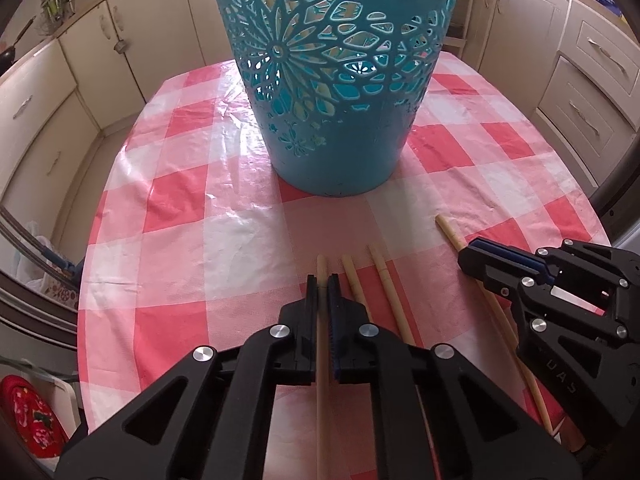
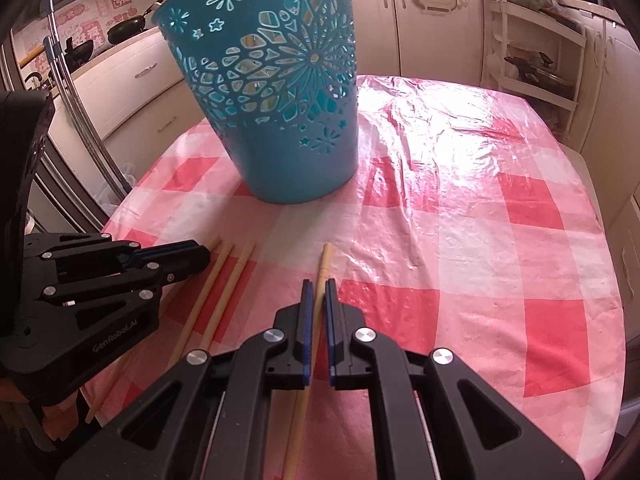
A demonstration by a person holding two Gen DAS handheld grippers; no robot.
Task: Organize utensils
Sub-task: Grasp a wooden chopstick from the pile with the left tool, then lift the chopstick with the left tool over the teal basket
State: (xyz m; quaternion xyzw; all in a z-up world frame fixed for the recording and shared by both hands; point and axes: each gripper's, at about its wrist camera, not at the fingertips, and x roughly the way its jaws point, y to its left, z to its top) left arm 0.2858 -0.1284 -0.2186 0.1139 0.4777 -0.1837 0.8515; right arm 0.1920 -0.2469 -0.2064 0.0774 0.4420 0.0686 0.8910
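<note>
Chopsticks of pale, smooth bamboo, four slender round sticks, lie on the near part of a table covered with a glossy pink-and-white checked plastic tablecloth [image 1: 180,216], wrinkled and shiny where light strikes it. The left gripper [image 1: 322,286], black angular plastic with round silver bolts and ribbed blue pads, has its jaws closed on the leftmost chopstick [image 1: 321,268], whose blunt tip pokes out just past the fingertips while its shaft runs back between the pads. Just to the right of it, two loose chopsticks [image 1: 378,276] lie side by side on the cloth, nearly parallel. The right gripper [image 2: 319,286], of the same black build, has its jaws clamped on the fourth chopstick [image 2: 325,260], which lies apart from the others, its tip pointing toward the basket. Printed in grey on the left gripper's body, as seen from the right wrist view, is "GenRobot.AI". Beyond the sticks stands a tall teal plastic basket [image 2: 296,160], round and tapering toward its base, its wall pierced with cut-out flowers, stars and petal shapes. Cream kitchen cabinets [image 1: 592,92] with metal handles surround the table, and red-and-white paper decorations with characters too blurred to read hang on the far wall [image 2: 96,28].
</note>
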